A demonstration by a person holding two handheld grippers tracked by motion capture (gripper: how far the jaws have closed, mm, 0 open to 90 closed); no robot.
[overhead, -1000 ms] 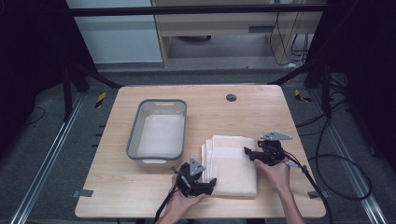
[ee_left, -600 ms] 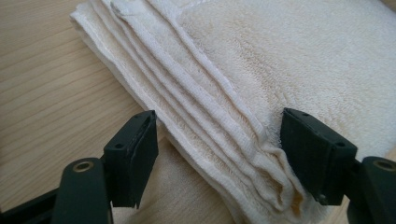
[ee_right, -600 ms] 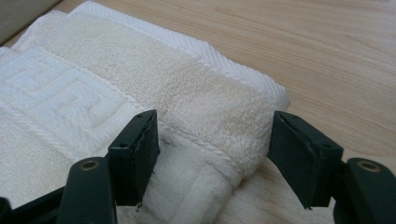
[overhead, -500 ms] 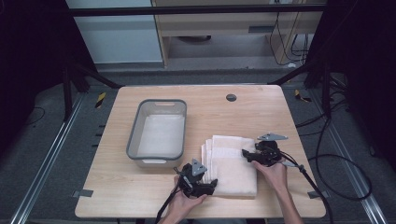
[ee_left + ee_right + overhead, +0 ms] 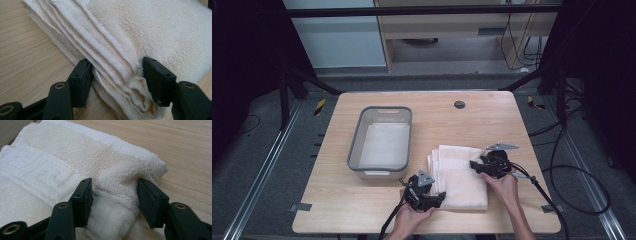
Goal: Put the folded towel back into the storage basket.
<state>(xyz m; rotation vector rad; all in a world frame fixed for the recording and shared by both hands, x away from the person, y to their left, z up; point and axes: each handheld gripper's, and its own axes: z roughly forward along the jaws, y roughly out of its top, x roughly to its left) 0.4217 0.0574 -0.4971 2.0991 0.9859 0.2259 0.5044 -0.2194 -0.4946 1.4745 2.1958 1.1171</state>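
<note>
Both claws just closed, pinching towel; undersides hidden.

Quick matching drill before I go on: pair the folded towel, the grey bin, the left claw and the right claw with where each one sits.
1 folded towel
2 grey bin
3 left claw
4 right claw

a on the towel's far right side
b left of the towel, on the table
c on the towel's near left corner
d between the two claws

Pairs: 1-d, 2-b, 3-c, 4-a
</note>
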